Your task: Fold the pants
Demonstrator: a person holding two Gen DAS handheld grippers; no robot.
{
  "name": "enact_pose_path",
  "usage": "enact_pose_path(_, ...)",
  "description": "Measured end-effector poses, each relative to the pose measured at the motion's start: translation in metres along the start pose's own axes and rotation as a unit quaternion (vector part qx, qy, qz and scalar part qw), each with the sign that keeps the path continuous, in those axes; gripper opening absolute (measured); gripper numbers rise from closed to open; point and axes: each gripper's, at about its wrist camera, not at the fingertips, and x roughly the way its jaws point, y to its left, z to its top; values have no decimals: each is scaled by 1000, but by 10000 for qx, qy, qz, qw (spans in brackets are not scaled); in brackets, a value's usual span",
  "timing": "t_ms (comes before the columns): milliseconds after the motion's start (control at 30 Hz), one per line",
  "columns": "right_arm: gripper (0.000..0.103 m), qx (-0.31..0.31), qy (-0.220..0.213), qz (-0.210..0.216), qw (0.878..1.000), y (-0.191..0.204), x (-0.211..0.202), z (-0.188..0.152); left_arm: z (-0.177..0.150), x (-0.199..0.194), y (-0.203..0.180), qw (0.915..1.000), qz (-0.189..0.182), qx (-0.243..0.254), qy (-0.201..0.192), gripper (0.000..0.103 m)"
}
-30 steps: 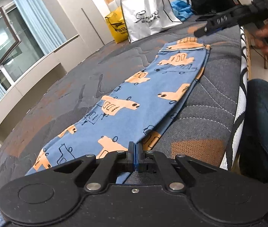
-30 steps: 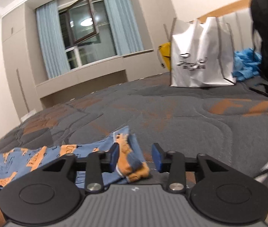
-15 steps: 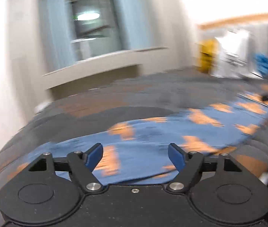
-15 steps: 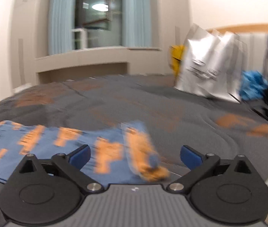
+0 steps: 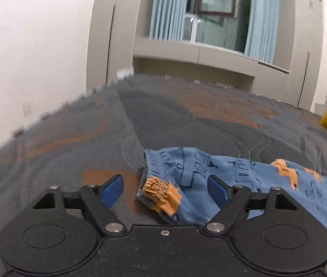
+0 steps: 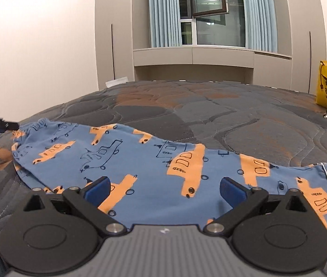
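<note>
Your pants lie leg-on-leg along the bed's near edge, crosswise folds remaining, left claw and right claw both released.

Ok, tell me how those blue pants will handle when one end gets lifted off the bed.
The pants look thin and lie flat on the bed, so they will probably droop. The bunched end suggests soft knit that creases easily. Likely light, dragging rather than sliding.

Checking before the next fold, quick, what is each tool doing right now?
Left tool: open, just opened, holding nothing.
Right tool: open, just opened, holding nothing.
</note>
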Motion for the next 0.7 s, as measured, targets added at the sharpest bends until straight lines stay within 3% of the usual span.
enact_pose_path(67,103,92,48,-48,9999,-5,1,0,0,16,9,9987,-62,-360,352,73)
enact_pose_path(133,103,239,85,-55,9997,-10,3,0,-4,28,15,9961,31,-599,648,57)
enact_pose_path(167,103,296,102,-72,9995,-11,3,-1,-8,28,17,9965,103,-559,607,52)
enact_pose_path(200,103,337,121,-87,9993,-13,3,-3,-8,27,14,9972,140,-463,578,35)
enact_pose_path(300,103,323,184,-94,9993,-13,5,-2,-7,24,11,9972,257,-475,512,15)
enact_pose_path(500,103,211,205,-133,9995,-10,5,-4,9,-17,-4,9989,461,14,-30,14)
enact_pose_path(700,103,72,487,-139,9987,-8,15,-5,-7,2,3,9968,655,66,463,15)
